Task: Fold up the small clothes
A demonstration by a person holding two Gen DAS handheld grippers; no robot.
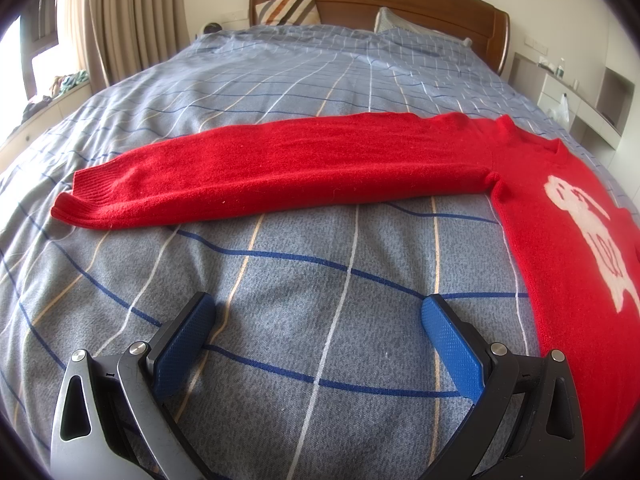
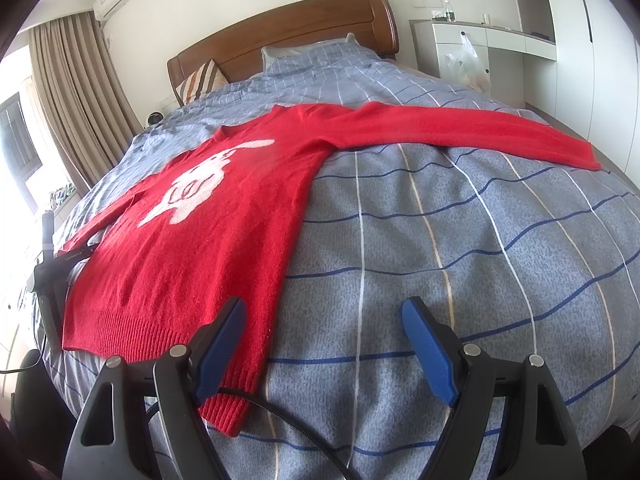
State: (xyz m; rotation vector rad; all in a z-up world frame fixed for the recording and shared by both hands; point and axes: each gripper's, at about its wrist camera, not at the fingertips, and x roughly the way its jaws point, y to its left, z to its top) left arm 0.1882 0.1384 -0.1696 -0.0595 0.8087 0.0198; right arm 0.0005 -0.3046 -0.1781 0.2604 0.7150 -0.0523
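A small red sweater with a white animal figure lies flat, front up, on the bed. Both sleeves are spread out sideways. In the left wrist view one sleeve stretches across the middle, and the sweater body fills the right edge. My left gripper is open over bare bedspread, a little short of that sleeve, holding nothing. My right gripper is open too, just right of the sweater's lower hem corner. Its left finger overlaps the hem; nothing sits between the pads. The other sleeve runs to the right.
The bed has a blue-grey checked cover, a wooden headboard and pillows. Curtains and a window are on the left. White cabinets with a hanging plastic bag stand on the right. The other handheld gripper shows at the left edge.
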